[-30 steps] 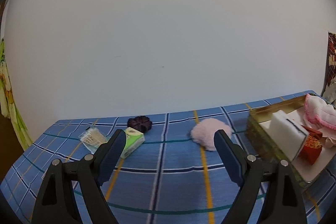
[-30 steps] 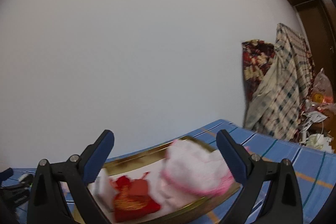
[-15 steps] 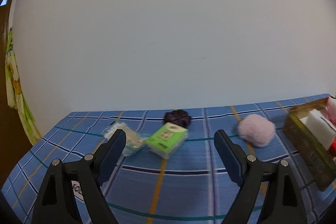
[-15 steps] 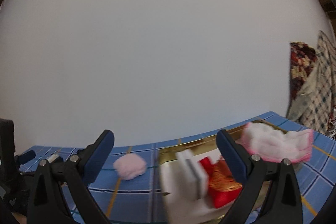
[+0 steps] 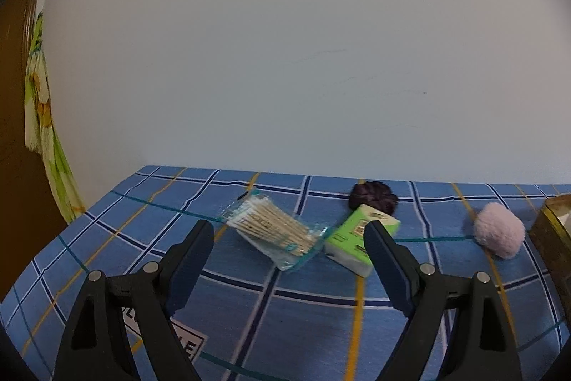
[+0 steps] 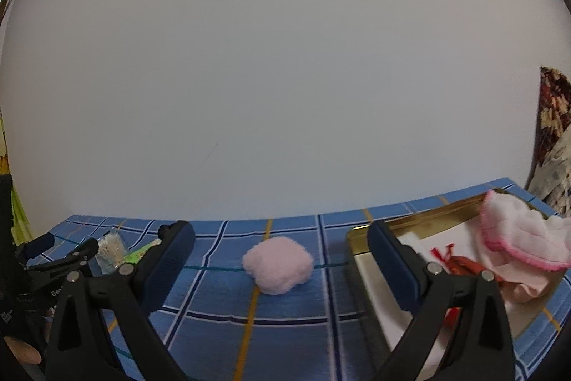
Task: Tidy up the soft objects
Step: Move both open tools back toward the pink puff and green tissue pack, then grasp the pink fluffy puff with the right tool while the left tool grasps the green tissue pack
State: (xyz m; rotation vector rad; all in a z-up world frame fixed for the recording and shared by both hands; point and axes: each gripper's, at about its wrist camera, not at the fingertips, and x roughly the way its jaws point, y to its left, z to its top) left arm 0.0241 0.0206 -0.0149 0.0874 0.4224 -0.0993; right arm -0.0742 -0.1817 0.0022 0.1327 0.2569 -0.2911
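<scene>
On the blue checked cloth (image 5: 307, 316) lie a clear bag of cotton swabs (image 5: 274, 231), a green tissue pack (image 5: 360, 238), a dark purple scrunchie (image 5: 373, 197) and a pink fluffy puff (image 5: 499, 234). My left gripper (image 5: 291, 256) is open, short of the swab bag and tissue pack, holding nothing. My right gripper (image 6: 282, 259) is open too, with the pink puff (image 6: 278, 265) lying beyond its jaws. The gold tin (image 6: 360, 240) at the right holds a pink-edged white cloth (image 6: 521, 238) and a red pouch (image 6: 464, 265). The left gripper (image 6: 60, 256) shows at the far left of the right wrist view.
A plain white wall runs along the cloth's far edge. A green and yellow cloth (image 5: 43, 145) hangs by a brown door at the left. Patterned fabrics (image 6: 553, 138) hang at the right. A white label (image 5: 189, 345) lies on the cloth near the left gripper.
Both views have swung left. The swab bag and tissue pack now lie ahead of the left gripper. The pink puff has come in front of the right gripper and the tin has slid to the right.
</scene>
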